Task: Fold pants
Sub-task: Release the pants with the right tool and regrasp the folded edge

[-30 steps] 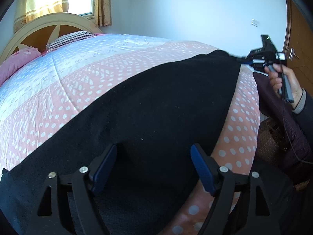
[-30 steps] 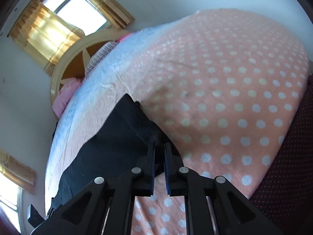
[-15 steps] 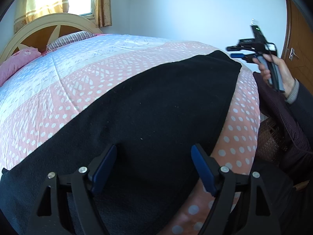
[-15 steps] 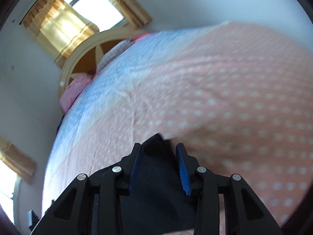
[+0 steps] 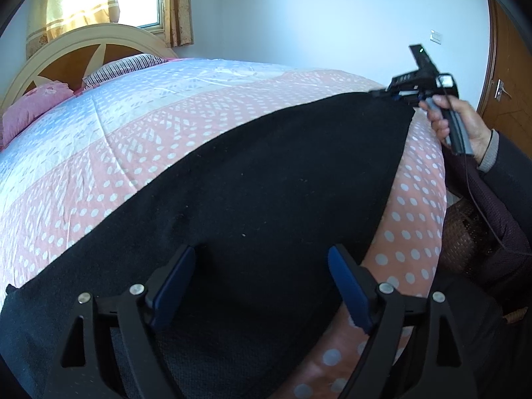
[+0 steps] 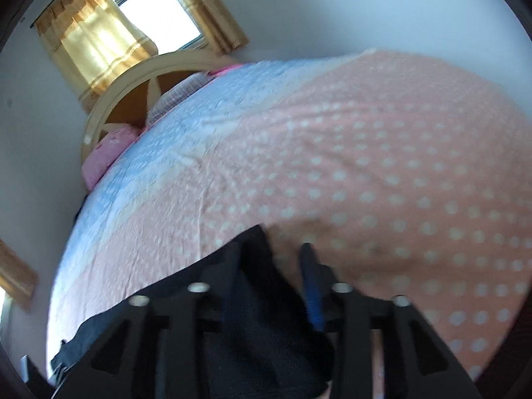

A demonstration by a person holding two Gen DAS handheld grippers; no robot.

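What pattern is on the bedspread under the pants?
The bedspread has pink bands with white dots beside pale blue and white bands; the left wrist view shows it best.

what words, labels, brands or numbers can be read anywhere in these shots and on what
None can be read.
Black pants: no tag or label showing.
Dotted quilt: pattern only, no words.
Wall plate: too small to show any marking.
Right hand-held gripper: a small green light, no legible print.

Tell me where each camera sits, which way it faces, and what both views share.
Left wrist: rides the left gripper, jaws open over the black pants, facing along the bed; the person's right hand holds the right gripper at the far corner.
Right wrist: rides the right gripper, jaws open, blurred, facing the headboard.
Shared: pants, polka-dot quilt, headboard, window.
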